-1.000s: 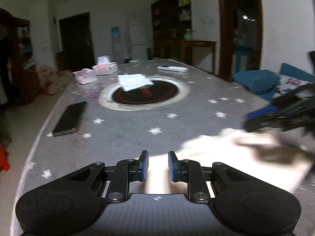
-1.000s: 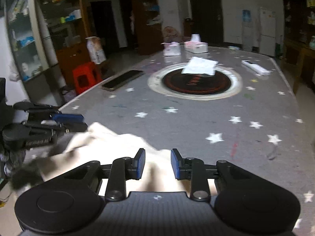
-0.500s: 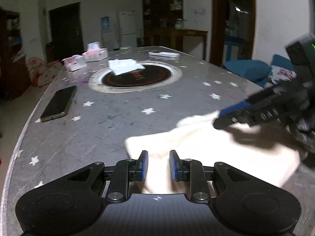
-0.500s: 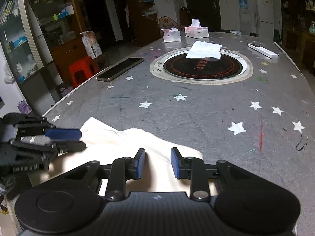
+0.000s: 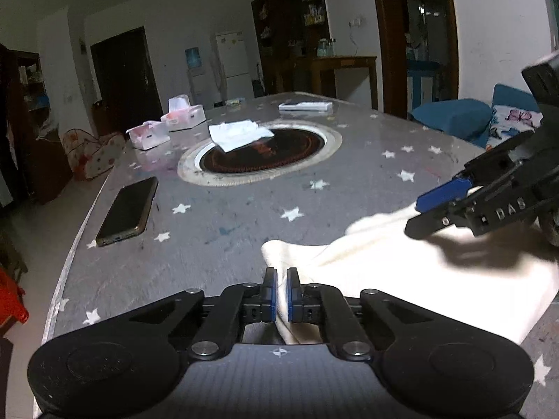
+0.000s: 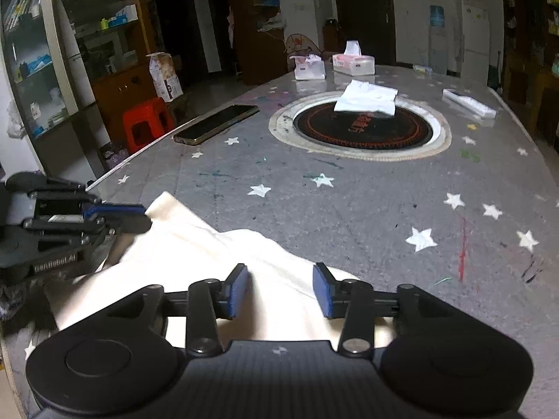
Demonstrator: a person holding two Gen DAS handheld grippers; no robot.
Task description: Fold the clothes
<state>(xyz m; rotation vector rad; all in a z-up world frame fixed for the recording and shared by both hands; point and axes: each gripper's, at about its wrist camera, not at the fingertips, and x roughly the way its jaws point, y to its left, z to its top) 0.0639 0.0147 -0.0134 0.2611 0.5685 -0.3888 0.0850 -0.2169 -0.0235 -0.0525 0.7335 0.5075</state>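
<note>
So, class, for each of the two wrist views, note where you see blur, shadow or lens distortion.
Left wrist view: the right gripper looks slightly blurred and casts a dark shadow on the cream cloth garment; the grey star-patterned table edge bows. Right wrist view: the cloth is overexposed and the shelving curves at the frame edge.

The cream cloth garment (image 6: 216,262) looks soft and matt. The grey star-patterned bench (image 6: 367,202) is smooth with a faint sheen. The black phone (image 5: 127,211) is glossy.

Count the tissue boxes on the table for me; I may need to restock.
2. Both sit at the far end of the table: a pink tissue box and a white tissue box just left of it. None seems hidden.
</note>
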